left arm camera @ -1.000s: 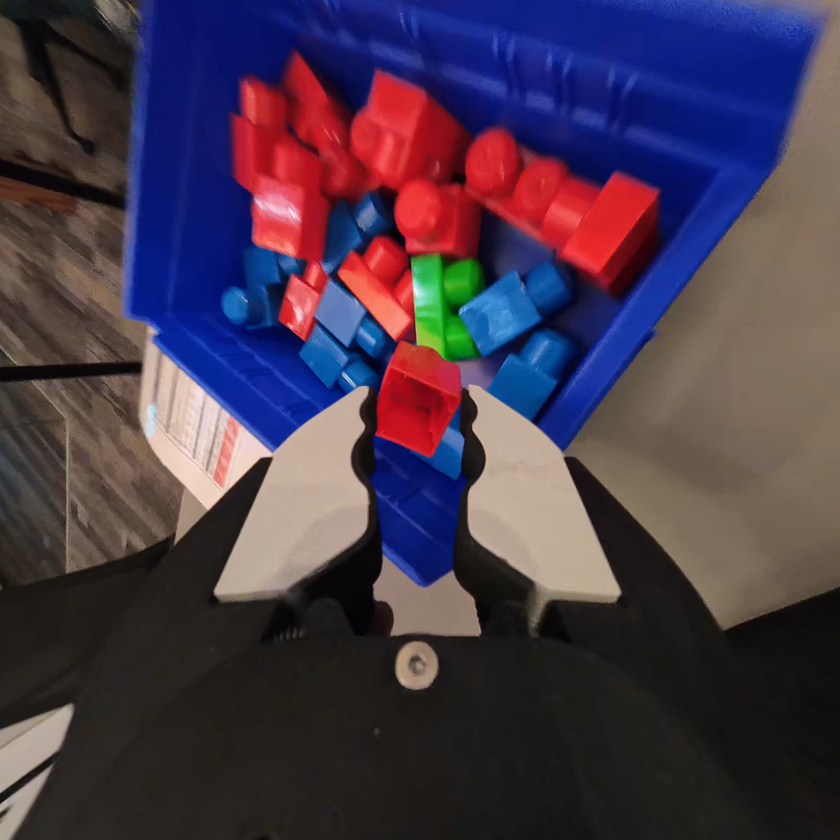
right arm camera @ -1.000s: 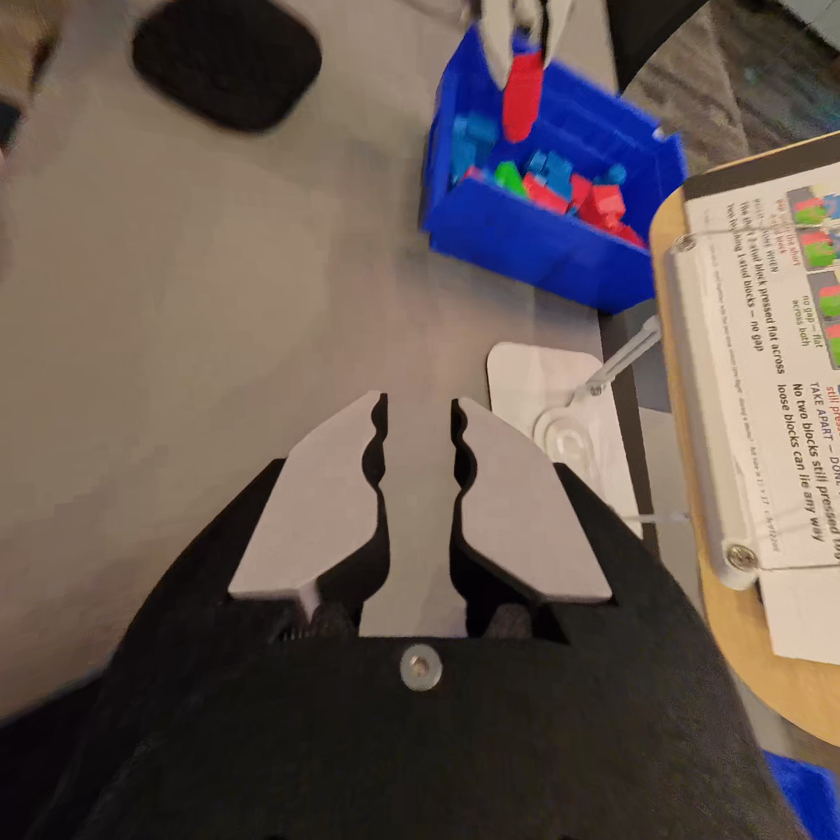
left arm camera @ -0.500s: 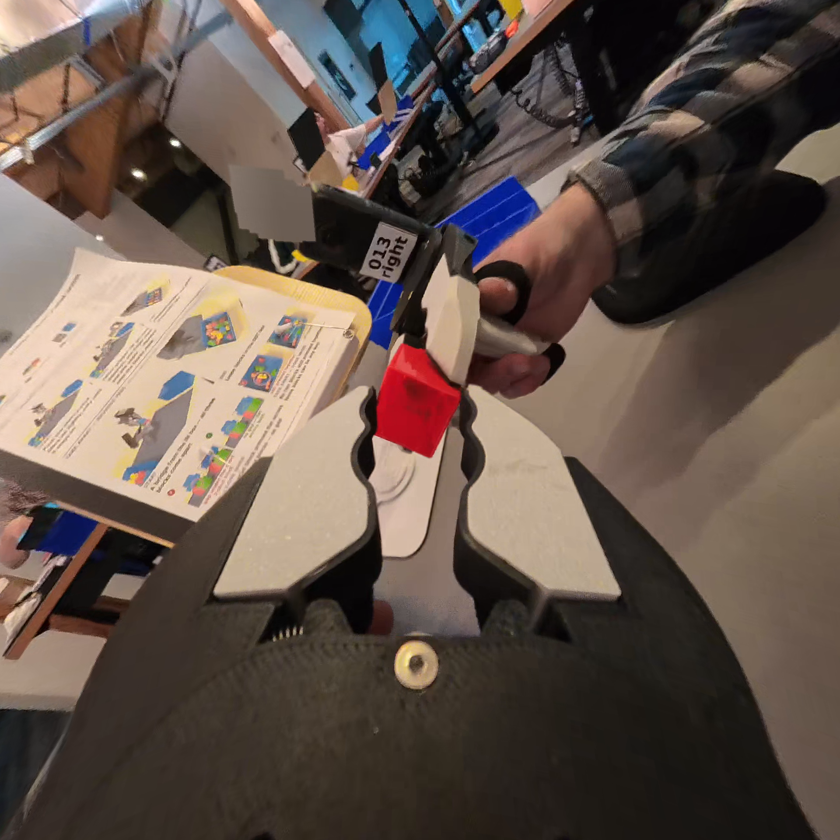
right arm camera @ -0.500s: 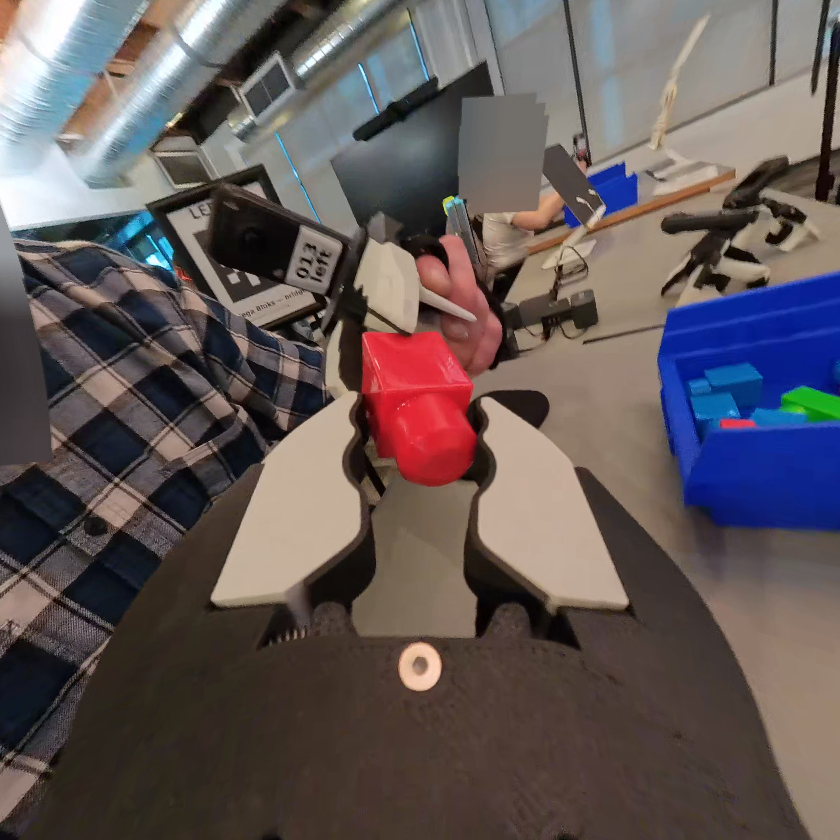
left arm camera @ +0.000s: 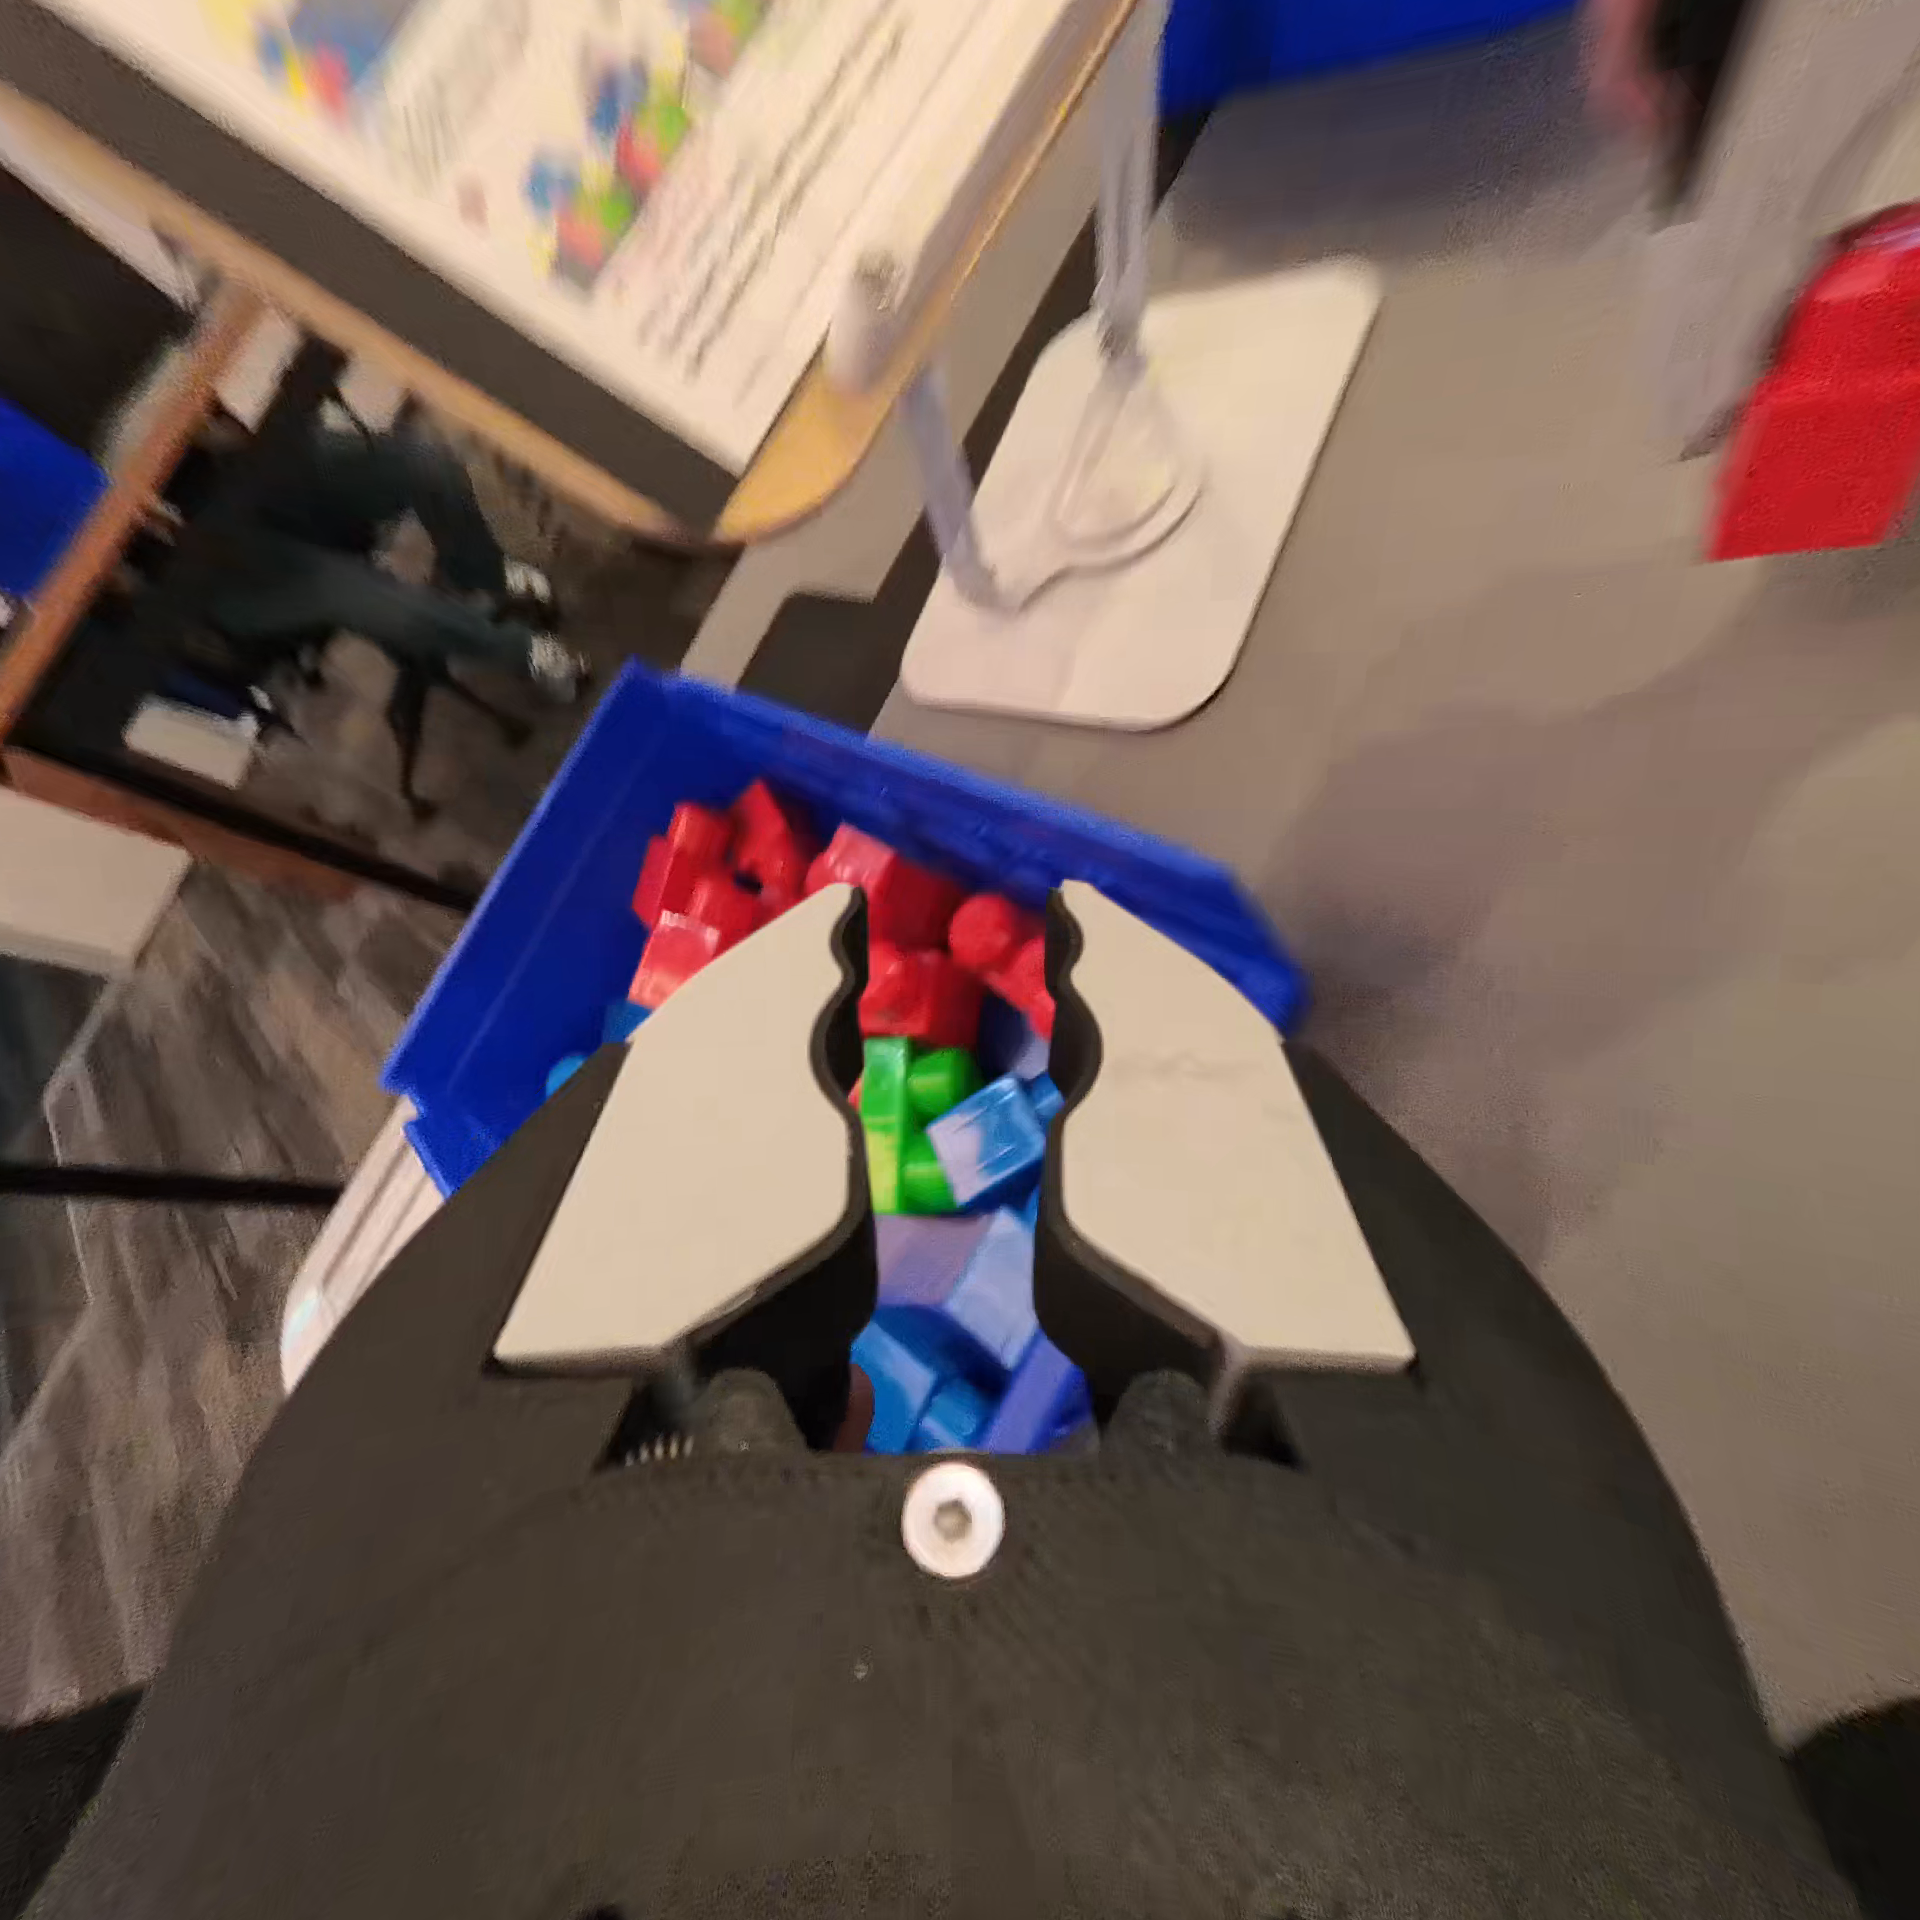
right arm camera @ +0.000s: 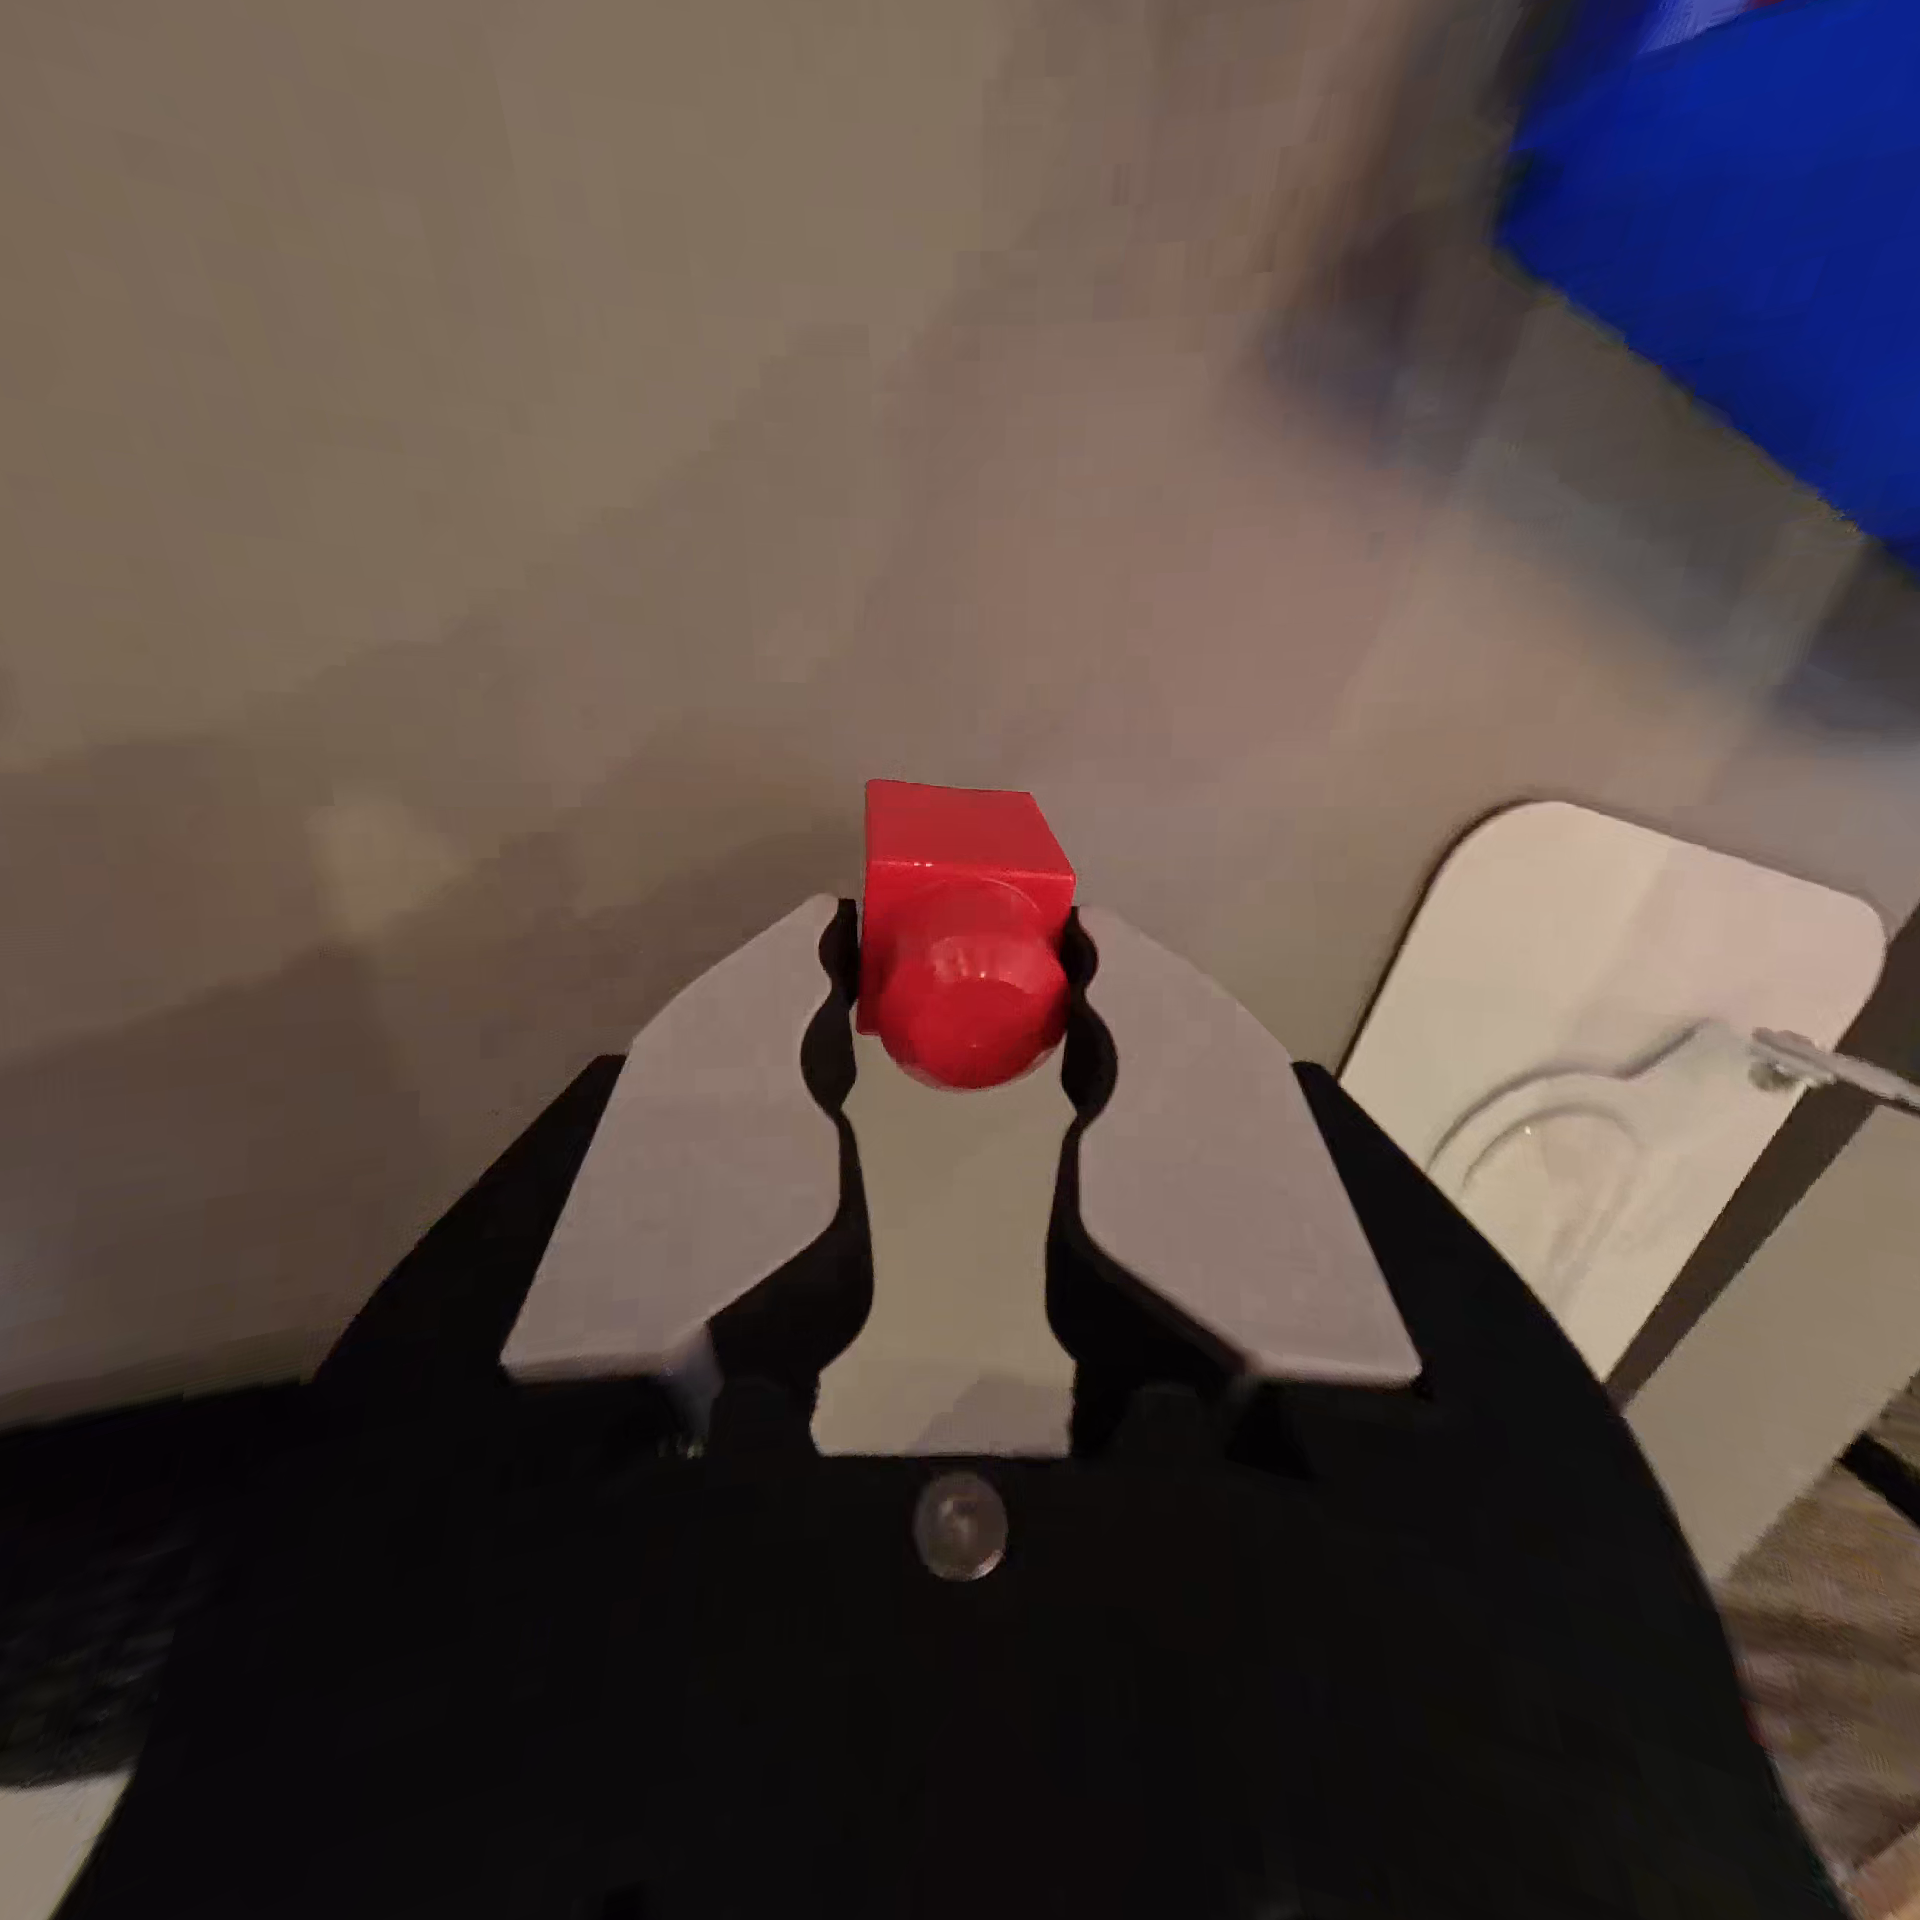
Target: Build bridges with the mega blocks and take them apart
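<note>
While over the blue bin [left arm camera: 540,935], left gripper [left arm camera: 951,914] parted, bare | right gripper [right arm camera: 961,925] clamps red block [right arm camera: 961,935]

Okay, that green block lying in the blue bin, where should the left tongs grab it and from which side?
Come from above, tongs across the narrow flat sides of the green block. It lies with its studs sideways toward a blue block, and red blocks crowd one end.

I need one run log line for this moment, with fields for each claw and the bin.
left claw: open, empty, over blue bin | right claw: shut on red block, above grey table | bin: red, blue, green blocks
</note>
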{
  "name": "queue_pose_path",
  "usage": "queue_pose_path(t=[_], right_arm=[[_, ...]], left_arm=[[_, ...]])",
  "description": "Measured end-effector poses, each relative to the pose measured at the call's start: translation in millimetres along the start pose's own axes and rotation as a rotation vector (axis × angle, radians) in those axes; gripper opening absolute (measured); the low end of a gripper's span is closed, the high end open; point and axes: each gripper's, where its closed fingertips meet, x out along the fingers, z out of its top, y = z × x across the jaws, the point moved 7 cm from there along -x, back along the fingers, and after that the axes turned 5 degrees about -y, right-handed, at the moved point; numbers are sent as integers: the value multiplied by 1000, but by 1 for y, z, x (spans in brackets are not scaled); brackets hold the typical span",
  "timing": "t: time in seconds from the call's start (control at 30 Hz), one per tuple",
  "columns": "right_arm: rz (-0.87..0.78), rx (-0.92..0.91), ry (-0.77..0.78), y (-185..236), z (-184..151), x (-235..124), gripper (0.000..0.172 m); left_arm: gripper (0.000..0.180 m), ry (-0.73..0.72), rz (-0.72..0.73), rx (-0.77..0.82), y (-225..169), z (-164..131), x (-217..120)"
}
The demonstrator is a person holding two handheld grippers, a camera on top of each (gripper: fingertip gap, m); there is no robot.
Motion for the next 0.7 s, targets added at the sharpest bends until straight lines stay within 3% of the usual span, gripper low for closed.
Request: queue_pose_path(t=[0.13,0.27,0.37,0.57,0.7], right_arm=[[28,-88,87,2,5,36,37],[30,-141,121,4,7,49,38],[17,-139,96,2,10,48,59],[-36,-106,9,2,5,24,61],[-93,-45,-52,4,-7,0,59]], left_arm=[[34,136,-105,-99,33,-38,48],[38,308,-171,-12,36,-64,86],[48,432,-212,-30,38,-81,104],[36,419,-251,-32,39,-85,119],[34,398,-233,-50,44,-77,112]])
